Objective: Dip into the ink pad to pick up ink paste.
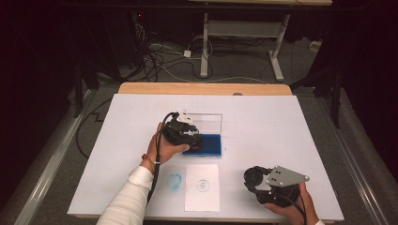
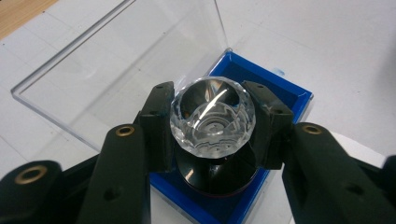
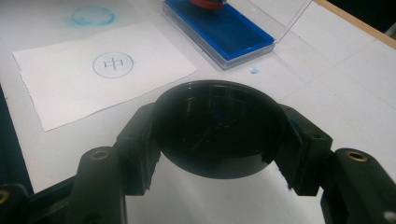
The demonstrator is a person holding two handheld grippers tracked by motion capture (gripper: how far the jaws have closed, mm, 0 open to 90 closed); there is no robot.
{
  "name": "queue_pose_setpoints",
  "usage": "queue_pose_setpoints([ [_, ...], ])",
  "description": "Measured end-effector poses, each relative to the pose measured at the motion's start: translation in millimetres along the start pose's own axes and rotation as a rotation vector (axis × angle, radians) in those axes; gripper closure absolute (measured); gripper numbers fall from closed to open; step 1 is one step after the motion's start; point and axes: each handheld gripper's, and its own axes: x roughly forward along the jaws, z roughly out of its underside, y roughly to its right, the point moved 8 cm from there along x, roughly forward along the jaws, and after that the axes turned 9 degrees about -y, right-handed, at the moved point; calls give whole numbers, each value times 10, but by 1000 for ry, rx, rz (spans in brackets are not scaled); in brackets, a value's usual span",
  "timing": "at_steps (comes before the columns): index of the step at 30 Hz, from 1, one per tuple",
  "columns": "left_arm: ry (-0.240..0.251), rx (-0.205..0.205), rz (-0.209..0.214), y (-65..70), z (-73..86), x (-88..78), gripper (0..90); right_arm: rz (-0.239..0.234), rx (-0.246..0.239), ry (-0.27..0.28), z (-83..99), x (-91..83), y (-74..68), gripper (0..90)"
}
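A stamp with a faceted clear knob and a black round body stands upright on the blue ink pad. My left gripper is shut on its knob. In the high view the left gripper sits over the left part of the ink pad, whose clear lid stands open behind it. My right gripper is shut on a black round cap, held just above the table near the front right, where the high view shows that gripper.
A white paper slip bearing a round blue stamped mark lies in front of the ink pad. A blue smudged ring marks the white table cover left of it. Cables and a desk frame lie beyond the far edge.
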Motion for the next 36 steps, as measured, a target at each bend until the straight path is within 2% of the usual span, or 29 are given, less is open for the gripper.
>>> queue_pose_setpoints([
  [8,-2,-16,-7,-24,36,52,549,0,3,-4,8,6,2,387],
  [10,-4,-12,-17,-27,34,52,549,2,2,-5,10,8,6,387],
  [17,-7,-10,-13,-26,49,71,549,-1,2,-9,14,13,3,387],
  [19,-7,-5,-16,-26,53,70,549,0,1,-9,15,14,5,387],
  [24,-33,38,-41,8,70,75,549,-4,3,-11,18,20,0,387],
  [36,1,31,-63,39,101,91,548,11,14,-5,22,-3,12,386],
])
